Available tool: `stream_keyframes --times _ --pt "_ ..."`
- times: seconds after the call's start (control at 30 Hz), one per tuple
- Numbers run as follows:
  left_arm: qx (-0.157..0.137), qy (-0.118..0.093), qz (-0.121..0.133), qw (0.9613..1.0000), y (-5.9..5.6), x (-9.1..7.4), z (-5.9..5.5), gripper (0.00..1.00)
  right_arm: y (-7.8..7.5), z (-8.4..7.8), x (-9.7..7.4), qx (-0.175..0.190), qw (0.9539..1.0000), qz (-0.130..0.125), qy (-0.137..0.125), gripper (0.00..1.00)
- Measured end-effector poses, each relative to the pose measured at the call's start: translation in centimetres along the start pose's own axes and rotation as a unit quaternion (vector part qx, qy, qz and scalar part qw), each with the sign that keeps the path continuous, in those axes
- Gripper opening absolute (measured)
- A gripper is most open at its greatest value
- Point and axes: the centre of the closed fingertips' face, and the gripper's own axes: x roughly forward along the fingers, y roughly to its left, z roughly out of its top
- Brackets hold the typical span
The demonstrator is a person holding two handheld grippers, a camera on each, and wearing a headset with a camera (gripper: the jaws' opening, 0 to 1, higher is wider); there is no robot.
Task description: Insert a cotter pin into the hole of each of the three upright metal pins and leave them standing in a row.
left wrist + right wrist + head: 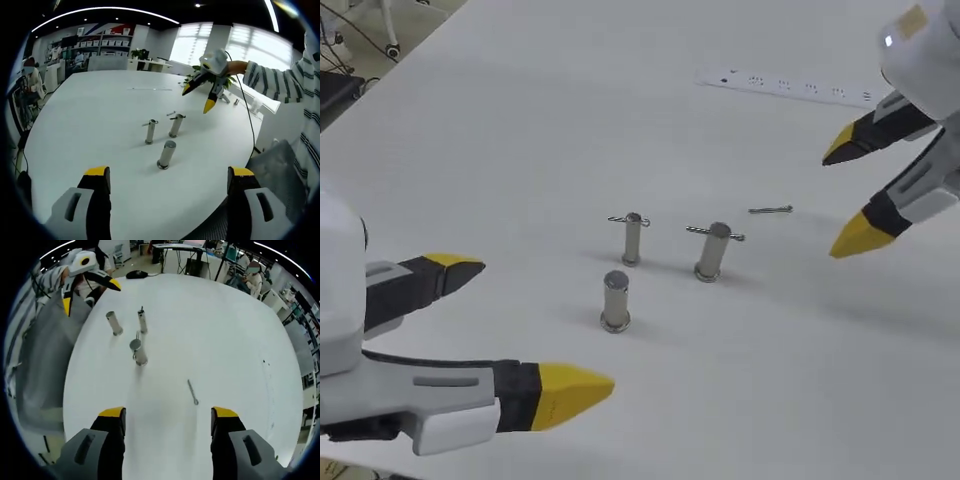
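Head view: your right tongs [828, 206] gape empty beside the loose cotter pin [770, 210] on the bench [520, 120] — poised to take it; left tongs [545, 324], wide and empty, sit near the bare metal pin [615, 300] — probably to steady it.

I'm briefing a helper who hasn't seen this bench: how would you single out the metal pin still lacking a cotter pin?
On the white table, three upright metal pins stand near the middle. Take the front pin, standing alone nearest the left gripper. Its top is bare, while the back-left pin and the back-right pin each carry a cotter pin.
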Motion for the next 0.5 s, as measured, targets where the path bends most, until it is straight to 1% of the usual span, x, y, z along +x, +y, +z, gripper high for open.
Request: stream_keyframes --times 0.07,0.2,0.33,0.4,0.5 --pt "-0.002 -0.002 0.000 1.0000 0.1 0.0 0.2 0.97 -0.4 0.1 0.5 -0.009 0.9999 0.005 0.007 0.70" --pt "0.000 0.001 0.004 1.0000 0.3 0.0 0.2 0.97 -1.1 0.4 1.4 -0.014 0.9997 0.014 0.013 0.68" --pt "-0.008 0.004 0.004 1.0000 0.4 0.0 0.1 0.97 -1.8 0.4 2.3 -0.021 0.9993 0.019 0.023 0.66" --pt "-0.011 0.005 0.004 0.9999 0.4 0.0 0.0 0.97 -2.4 0.3 2.8 -0.021 0.9992 0.017 0.029 0.65" --pt "-0.009 0.007 0.004 0.9999 0.4 0.0 -0.1 0.98 -2.8 0.2 3.3 -0.020 0.9990 0.019 0.035 0.62"
